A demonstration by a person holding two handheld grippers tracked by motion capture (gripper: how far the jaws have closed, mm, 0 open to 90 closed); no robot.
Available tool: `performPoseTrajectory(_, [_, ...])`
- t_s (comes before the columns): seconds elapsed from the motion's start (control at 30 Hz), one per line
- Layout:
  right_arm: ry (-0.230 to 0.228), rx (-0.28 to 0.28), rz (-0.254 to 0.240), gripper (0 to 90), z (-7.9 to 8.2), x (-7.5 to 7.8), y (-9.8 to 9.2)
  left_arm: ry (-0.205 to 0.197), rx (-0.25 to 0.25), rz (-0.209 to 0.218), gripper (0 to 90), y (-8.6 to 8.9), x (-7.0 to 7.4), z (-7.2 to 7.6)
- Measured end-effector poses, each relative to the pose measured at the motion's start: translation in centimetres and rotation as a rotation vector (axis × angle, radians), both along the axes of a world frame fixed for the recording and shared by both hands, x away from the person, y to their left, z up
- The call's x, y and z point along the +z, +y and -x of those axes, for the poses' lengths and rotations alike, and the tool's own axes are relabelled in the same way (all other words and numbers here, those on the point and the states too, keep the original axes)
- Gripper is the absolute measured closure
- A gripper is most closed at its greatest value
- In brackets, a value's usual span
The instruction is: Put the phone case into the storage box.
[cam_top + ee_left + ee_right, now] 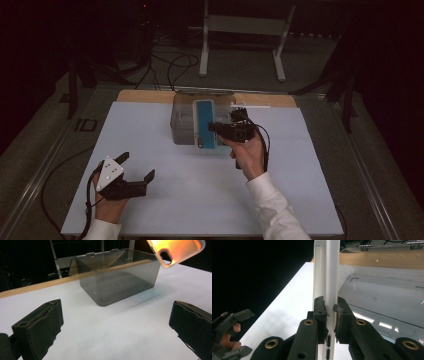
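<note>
- High view: the white worktop (165, 200) is seen bare across its near half, with open room between the two hands. A clear box (182, 122) stands near the far edge, just before a wooden strip (142, 96). The right tool (220, 128) is held over the box's right side, clamped on a phone case (205, 124) with a teal face, which is carried above the box. The left tool (137, 166) is held low at the near left, its jaws spread wide and nothing between them.
- Left gripper view: both jaws are seen far apart over bare worktop; the box (117, 282) lies ahead, lid hinged back, and a corner of the case (178, 250) is seen at upper right.
- Right gripper view: the case (327, 272) is seen edge-on and upright, pinched between the two jaws, beside the box (384, 302); the left tool (232, 335) is seen at lower left.
</note>
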State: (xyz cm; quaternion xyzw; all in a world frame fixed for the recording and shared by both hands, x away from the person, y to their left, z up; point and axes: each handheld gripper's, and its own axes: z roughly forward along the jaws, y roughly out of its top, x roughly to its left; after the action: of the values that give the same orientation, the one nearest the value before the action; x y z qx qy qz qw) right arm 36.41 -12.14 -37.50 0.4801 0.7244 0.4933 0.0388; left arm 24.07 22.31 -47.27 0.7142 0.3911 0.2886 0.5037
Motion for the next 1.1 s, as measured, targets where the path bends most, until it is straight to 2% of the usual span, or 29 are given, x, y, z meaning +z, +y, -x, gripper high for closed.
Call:
performPoseTrajectory(0.43, [0.027, -0.02, 0.038, 81.8, -1.3, 0.7, -0.3, 0.01, 0.018, -0.01, 0.2, 0.9, -1.0, 0.8])
performPoseTrajectory(1.1, [0.02, -0.046, 0.086, 81.9, -3.2, 2.1, -0.4, 0.002, 0.031, -0.024, 0.2, 1.0, -1.5, 1.1])
